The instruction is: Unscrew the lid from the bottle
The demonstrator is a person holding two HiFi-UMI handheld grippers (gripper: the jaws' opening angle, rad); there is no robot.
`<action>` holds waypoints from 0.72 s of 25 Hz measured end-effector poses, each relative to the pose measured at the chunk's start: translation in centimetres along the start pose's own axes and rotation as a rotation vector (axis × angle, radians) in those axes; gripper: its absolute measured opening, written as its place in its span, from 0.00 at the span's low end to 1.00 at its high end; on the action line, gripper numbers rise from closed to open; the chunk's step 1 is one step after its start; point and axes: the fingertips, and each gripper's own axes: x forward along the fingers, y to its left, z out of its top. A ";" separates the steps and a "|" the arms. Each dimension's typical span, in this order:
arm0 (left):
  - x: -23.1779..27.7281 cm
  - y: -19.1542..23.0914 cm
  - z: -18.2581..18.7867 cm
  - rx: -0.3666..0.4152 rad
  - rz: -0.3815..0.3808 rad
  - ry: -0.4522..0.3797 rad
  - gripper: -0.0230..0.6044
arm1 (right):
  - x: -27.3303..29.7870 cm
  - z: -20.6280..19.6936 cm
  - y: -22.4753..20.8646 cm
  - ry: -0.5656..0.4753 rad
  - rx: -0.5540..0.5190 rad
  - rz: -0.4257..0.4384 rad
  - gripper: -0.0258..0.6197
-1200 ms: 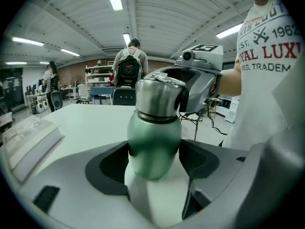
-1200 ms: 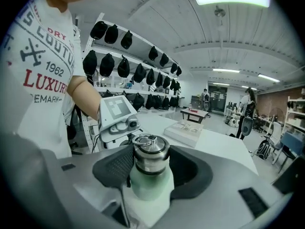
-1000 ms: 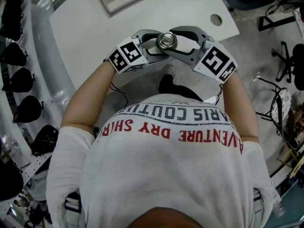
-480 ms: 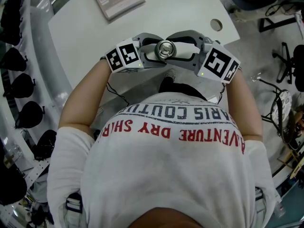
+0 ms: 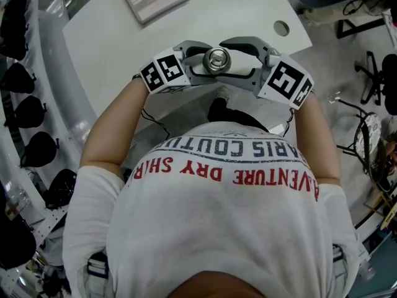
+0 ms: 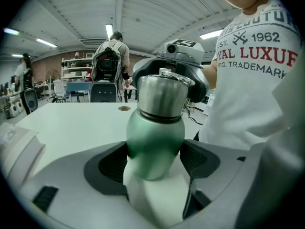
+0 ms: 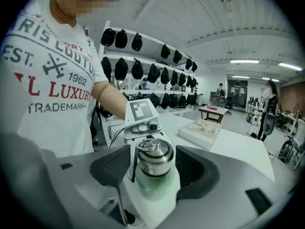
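Table (image 5: 205,23); "1962" shirt (image 6: 267,56); left claw (image 6: 153,162) grips bottle (image 6: 155,130); right claw (image 7: 153,170) just opened round lid (image 7: 155,155).

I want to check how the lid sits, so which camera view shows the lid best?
The right gripper view: the lid is near, with its ring and lower edge clear. The left gripper view shows its side above the green bottle. The head view shows only its small top.
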 end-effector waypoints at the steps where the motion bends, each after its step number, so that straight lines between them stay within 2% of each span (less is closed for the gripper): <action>1: 0.0 0.0 0.0 -0.011 0.019 -0.008 0.60 | -0.1 0.0 0.2 -0.008 0.018 -0.015 0.48; 8: -0.1 0.0 0.1 -0.112 0.184 -0.079 0.60 | -0.8 -0.3 0.0 -0.074 0.127 -0.255 0.49; 18: -0.4 -0.1 -0.2 -0.269 0.443 -0.167 0.60 | -0.6 -0.8 0.5 -0.101 0.200 -0.516 0.49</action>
